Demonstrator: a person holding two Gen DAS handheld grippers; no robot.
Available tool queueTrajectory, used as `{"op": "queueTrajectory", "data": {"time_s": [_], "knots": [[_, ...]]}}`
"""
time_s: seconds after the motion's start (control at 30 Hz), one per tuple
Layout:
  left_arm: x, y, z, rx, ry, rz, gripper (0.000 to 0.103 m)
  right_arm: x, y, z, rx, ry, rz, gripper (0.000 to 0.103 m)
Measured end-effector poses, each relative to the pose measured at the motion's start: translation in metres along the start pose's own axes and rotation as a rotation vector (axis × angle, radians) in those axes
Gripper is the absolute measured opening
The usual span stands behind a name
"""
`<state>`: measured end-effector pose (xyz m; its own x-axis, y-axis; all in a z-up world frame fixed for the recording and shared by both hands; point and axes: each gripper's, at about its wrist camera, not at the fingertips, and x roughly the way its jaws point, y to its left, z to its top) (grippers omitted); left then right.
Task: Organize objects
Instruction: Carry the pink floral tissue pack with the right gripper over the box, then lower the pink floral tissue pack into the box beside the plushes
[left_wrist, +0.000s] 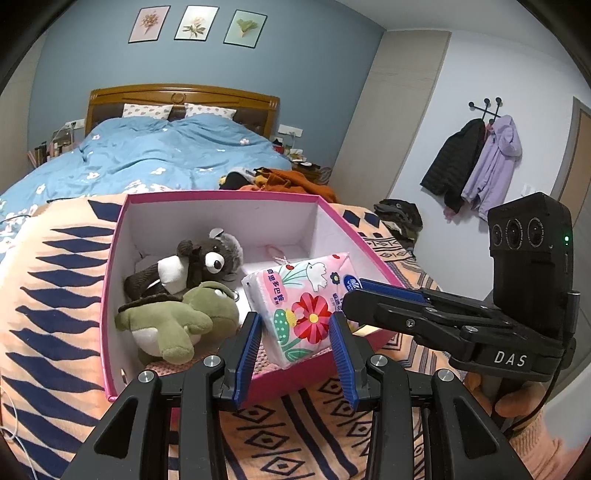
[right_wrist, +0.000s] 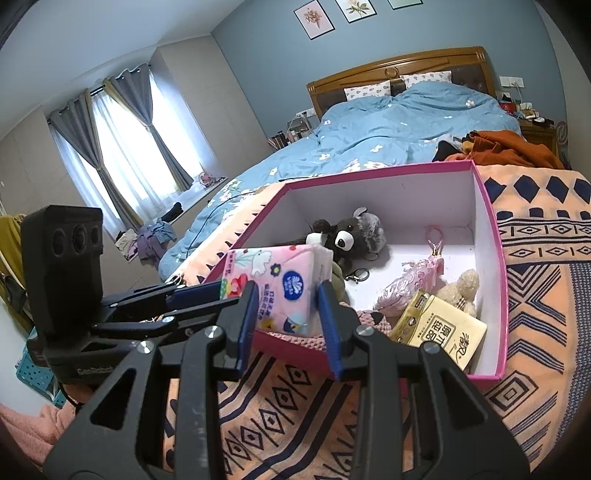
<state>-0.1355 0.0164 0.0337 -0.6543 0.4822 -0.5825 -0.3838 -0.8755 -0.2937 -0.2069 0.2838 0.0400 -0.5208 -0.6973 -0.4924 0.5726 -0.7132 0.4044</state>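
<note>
Both grippers are on the same pack (left_wrist: 303, 306). The left gripper (left_wrist: 297, 350) looks clamped on one end and the right gripper (right_wrist: 288, 317) on the other, each with its pads against the wrapper. The pack hangs tilted, low corner towards the cameras, over the near wall of the box (left_wrist: 221, 197), which sits on the blanket (left_wrist: 55, 277). It isn't down in the box yet.

Step in hand, as judged: get the pack into the box.

- Move both hands as one. Any pull apart stretches the soft wrapper or slips a pad off.
- Clear the near wall first, then lower. The low corner looks likely to catch the rim.
- The bear (left_wrist: 210, 258) and turtle (left_wrist: 177, 317) fill the left side; the yellow pack (right_wrist: 439, 325) and pouch (right_wrist: 406, 280) sit on the right. Best free floor looks to be the middle, so aim there.
- Level the pack before it goes down so it lies flat.
- Let go only once it rests on the floor, one gripper at a time. Pull the fingers out along their own line so the pack isn't dragged back over the wall.
</note>
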Motion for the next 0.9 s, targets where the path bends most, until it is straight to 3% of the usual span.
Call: {"op": "queueTrajectory", "data": {"time_s": [0.9], "knots": [[0.033,0.016,0.000,-0.033,0.066,0.037,0.038,0.033,-0.018,-0.002,0.047,0.071,-0.032,0.036]]}}
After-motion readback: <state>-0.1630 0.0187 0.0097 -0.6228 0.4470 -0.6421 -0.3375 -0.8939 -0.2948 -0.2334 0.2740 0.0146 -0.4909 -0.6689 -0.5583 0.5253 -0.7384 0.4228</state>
